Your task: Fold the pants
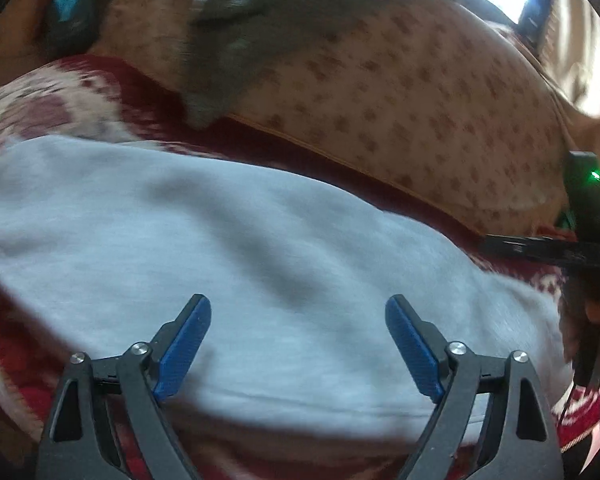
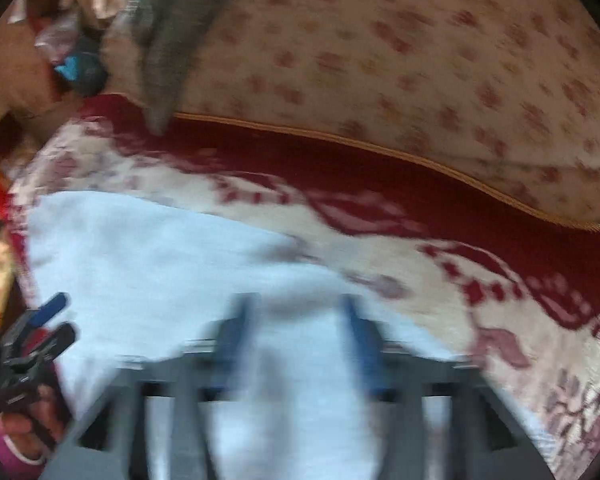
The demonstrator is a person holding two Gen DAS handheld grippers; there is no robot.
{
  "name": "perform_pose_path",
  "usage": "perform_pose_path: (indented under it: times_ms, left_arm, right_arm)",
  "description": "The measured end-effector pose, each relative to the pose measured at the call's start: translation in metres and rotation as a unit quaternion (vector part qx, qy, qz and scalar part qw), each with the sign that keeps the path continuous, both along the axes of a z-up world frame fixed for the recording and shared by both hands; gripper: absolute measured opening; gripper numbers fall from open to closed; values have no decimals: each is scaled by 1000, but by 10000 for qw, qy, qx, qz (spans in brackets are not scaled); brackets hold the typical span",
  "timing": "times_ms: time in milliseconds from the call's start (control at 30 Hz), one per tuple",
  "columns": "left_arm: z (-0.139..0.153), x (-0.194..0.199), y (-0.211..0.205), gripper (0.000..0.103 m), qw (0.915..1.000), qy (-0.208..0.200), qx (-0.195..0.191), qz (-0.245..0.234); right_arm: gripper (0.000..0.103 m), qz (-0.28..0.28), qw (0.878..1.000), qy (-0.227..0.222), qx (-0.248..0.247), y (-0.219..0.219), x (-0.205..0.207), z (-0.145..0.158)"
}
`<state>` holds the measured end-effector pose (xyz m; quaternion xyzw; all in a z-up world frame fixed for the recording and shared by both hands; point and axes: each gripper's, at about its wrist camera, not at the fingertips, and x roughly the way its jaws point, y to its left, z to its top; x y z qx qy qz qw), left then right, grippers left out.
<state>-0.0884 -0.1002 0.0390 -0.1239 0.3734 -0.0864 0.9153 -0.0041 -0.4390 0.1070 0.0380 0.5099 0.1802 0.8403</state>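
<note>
**Both grippers free above the pants, between folds**

The pants (image 1: 228,240), pale grey-blue, lie spread flat on a red-and-cream blanket (image 1: 40,108) in front of a patterned cushion (image 1: 400,92). A dark grey cloth (image 1: 236,40) hangs over the cushion, apart from the pants.

The left gripper (image 1: 298,344) has its 2 blue fingers (image 1: 184,344) set wide, with nothing between them. The pants fill the view just ahead of and beneath the tips; the near hem runs under the fingers. I cannot tell whether the tips touch the cloth.

The right gripper (image 2: 296,344) is badly blurred. Its 2 fingers look parted more narrowly, and a pale strip of the pants shows in the gap, but nothing appears pinched. It sits at the right end of the pants, where the cloth gives way to the blanket (image 2: 460,280). The left gripper (image 2: 54,322) shows at the far left edge of this view, over the other end of the pants.

In my judgement the step in hand is reaching for a grip before a fold. The next move calls for each gripper to come down on an edge or corner at its own end, close on the full thickness of cloth, and lift evenly so the layers stay aligned.
</note>
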Motion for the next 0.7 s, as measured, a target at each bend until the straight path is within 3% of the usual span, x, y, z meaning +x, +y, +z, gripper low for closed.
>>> perform_pose_path:
  times_ms: [133, 333, 467, 700]
  left_arm:
    - [8, -10, 66, 97, 9965, 26, -233, 799]
    - [4, -22, 159, 98, 9810, 162, -461, 1879]
    - [-7, -24, 197, 98, 9722, 296, -616, 2242]
    - [-25, -10, 233, 98, 9627, 475, -712, 2566]
  right_arm:
    - [94, 746, 9961, 99, 449, 71, 11, 8]
    - [94, 1649, 9825, 183, 849, 188, 36, 6]
    - [94, 2348, 9675, 178, 922, 263, 50, 6]
    - [94, 3578, 9323, -16, 525, 388, 76, 1]
